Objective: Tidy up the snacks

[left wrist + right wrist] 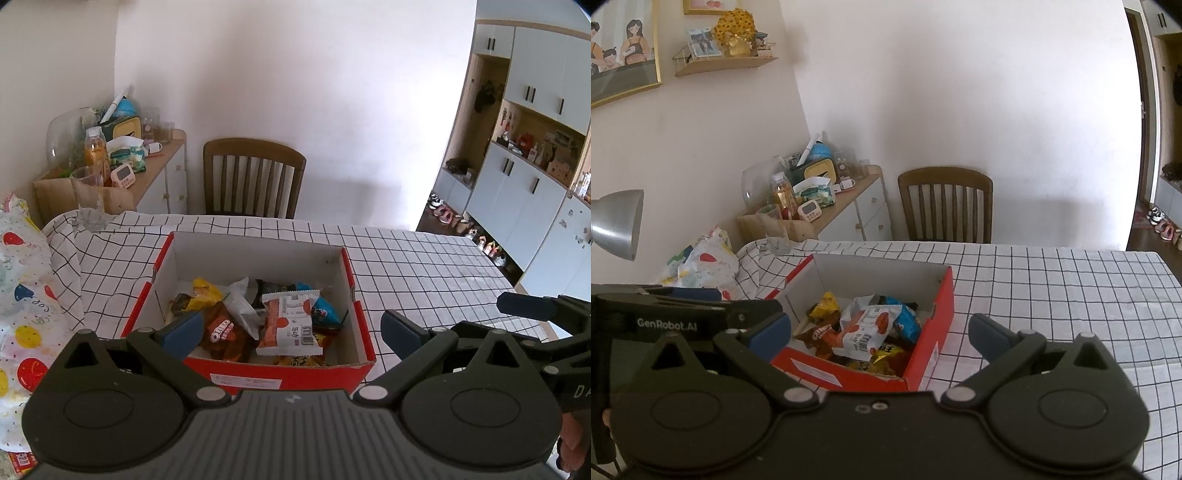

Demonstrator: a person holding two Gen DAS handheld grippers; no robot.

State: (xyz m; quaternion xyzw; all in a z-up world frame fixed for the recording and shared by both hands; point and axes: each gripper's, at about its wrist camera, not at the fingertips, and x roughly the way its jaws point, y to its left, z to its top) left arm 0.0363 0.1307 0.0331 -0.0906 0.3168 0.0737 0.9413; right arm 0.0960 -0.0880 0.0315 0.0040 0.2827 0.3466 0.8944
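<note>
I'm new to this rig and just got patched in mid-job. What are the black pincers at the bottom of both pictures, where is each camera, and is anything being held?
Each picture comes from a camera on a hand-held tool, looking along its fingers. The left tool and right tool are both open and hold nothing. Ahead, on the checked tablecloth, stands a red box filled with snack packets, a white-and-orange packet on top. The other tool shows at the edge.
</note>
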